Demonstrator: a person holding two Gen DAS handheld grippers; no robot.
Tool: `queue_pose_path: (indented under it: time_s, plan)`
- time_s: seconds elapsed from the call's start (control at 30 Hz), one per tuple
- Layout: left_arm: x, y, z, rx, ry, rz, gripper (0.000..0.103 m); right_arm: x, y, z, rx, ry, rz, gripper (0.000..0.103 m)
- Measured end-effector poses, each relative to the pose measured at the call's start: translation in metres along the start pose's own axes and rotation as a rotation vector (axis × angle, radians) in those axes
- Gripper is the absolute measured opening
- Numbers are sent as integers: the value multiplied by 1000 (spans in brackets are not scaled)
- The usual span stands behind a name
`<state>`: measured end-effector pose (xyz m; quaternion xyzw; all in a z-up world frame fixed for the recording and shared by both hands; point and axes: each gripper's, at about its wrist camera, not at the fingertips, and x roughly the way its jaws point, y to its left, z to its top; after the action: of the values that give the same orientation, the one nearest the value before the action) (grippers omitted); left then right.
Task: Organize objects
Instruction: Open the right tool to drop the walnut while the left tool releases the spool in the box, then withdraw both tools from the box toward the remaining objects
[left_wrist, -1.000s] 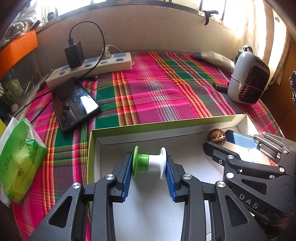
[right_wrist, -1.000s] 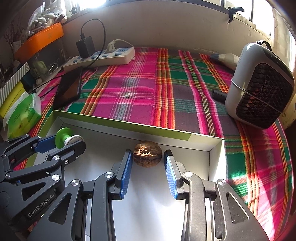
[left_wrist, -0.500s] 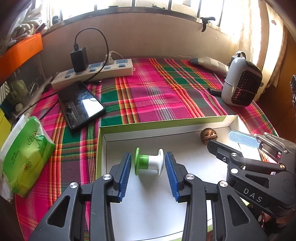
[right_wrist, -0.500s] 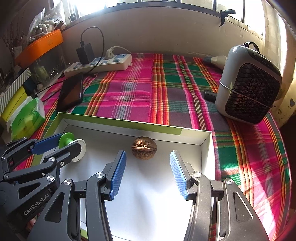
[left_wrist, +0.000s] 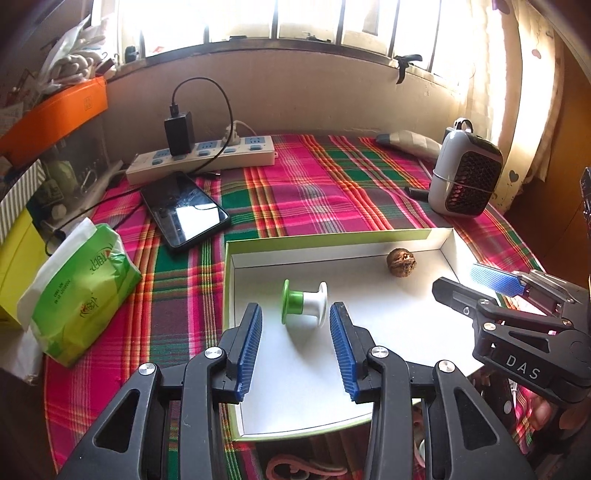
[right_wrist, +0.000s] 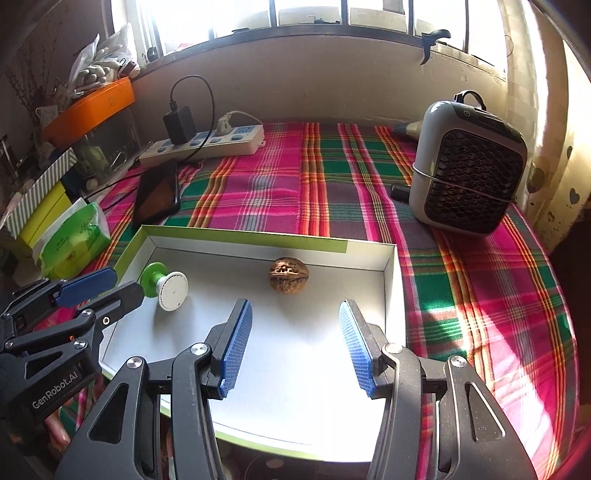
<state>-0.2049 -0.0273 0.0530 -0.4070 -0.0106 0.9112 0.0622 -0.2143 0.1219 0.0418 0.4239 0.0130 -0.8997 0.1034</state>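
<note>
The walnut (right_wrist: 288, 280) and green-and-white spool (left_wrist: 305, 302) lie apart in the white box (left_wrist: 373, 245); both grippers' fingers stand released, empty. Both look light, rigid, apt to roll: pinch the spool's flanges, the walnut's widest part.

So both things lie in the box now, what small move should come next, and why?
Probably lift both grippers clear of the box. The spool and the walnut rest on its floor, and the left gripper and right gripper are open, touching neither.
</note>
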Motion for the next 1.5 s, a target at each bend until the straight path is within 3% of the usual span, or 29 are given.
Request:
queue_pose_path:
  time_s: [0.53,0.87,1.5]
  plan:
    - [-40,26,-45,-83,-21,-4,37,-46,-16,-38,36,-74,-19,51]
    - [-44,27,-78,-116,39,-24,37,-68,-34,-72,59,-109,-49,51]
    - [-42,24,-95,-145,76,-80,39,-72,-30,-114,53,-70,12,51]
